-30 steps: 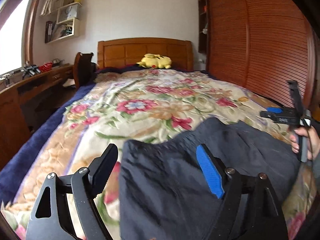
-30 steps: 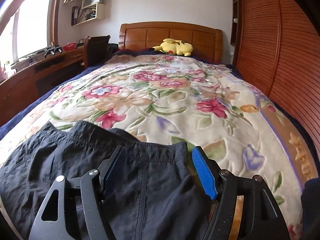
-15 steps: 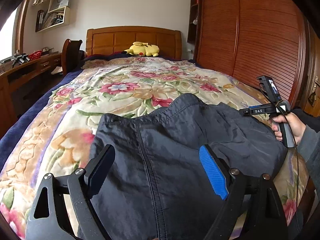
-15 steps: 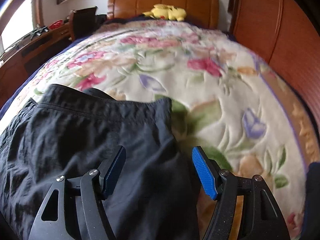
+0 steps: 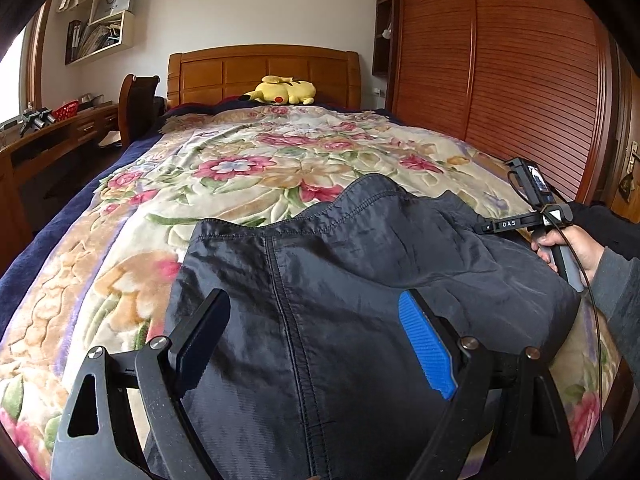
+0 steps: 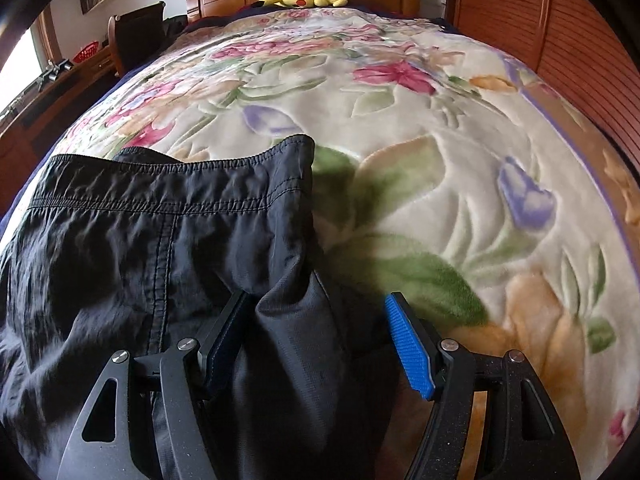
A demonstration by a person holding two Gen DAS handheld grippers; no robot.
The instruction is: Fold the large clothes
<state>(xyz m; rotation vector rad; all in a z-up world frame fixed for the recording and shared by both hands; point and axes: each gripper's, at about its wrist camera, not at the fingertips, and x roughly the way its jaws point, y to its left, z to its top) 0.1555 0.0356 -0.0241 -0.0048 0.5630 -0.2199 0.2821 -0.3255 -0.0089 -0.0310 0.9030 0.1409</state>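
Dark trousers lie on the floral bedspread, their elastic waistband towards the headboard. My left gripper hovers low over the trousers' left half, open wide, with a long seam running between its jaws. My right gripper is open at the garment's right edge. A raised fold of the fabric stands between its jaws, close to the black left finger and apart from the blue pad. In the left wrist view a hand holds the right gripper's handle beyond the trousers.
A yellow plush toy lies against the wooden headboard. Slatted wardrobe doors run along the right of the bed. A desk and chair stand to the left. Bare bedspread stretches beyond the waistband.
Both grippers have come down closer to the trousers. The right one tipped downward, and a fold at the garment's edge now stands between its jaws. The left view shifted right over the fabric.
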